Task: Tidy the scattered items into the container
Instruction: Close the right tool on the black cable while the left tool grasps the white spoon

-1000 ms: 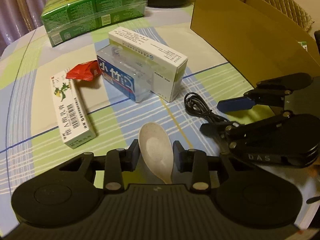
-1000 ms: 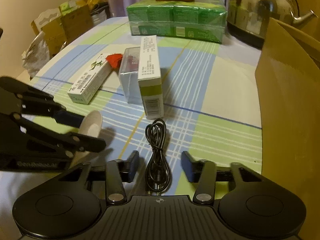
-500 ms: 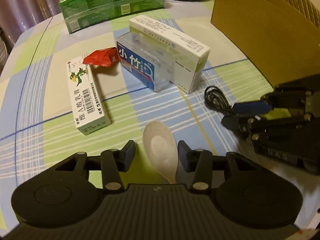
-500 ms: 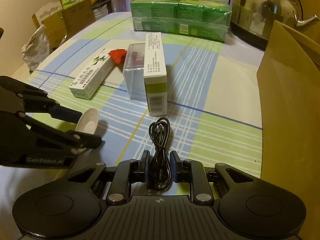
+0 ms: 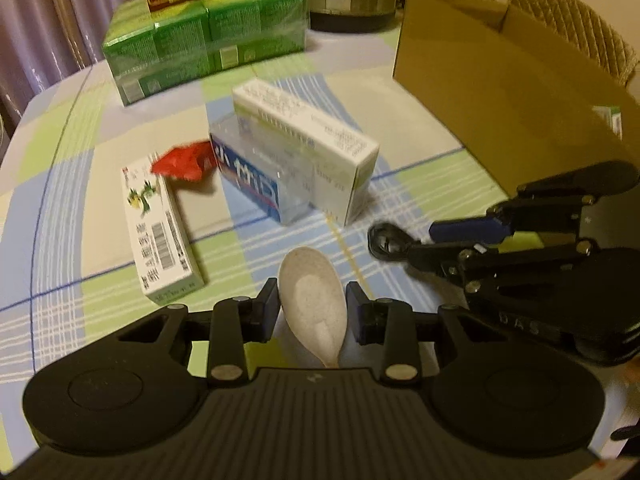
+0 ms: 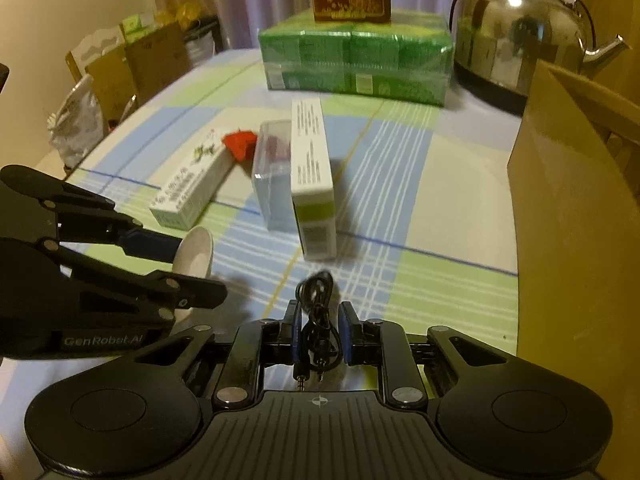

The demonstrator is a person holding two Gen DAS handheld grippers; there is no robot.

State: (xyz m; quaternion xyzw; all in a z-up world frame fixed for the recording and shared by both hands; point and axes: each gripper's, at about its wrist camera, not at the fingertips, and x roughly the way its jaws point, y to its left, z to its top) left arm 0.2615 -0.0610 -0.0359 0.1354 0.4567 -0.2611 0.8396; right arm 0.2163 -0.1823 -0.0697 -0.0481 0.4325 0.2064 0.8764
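Cable (image 6: 318, 320): coiled, black, lower centre of the right view; right gripper (image 6: 319, 332), parted a second ago, now clenched on it. Spoon (image 5: 312, 300): lower centre, between the left gripper's (image 5: 312, 308) near-closed fingers; contact unclear. Cardboard box (image 5: 500, 92): upper right, awaiting both.

Bare tablecloth (image 6: 420, 184) lies open between the upright white box (image 6: 312, 176) at the table's middle and the cardboard box wall (image 6: 576, 216) along its right edge. The green packs (image 6: 356, 62) and kettle (image 6: 516, 44) block the far edge.
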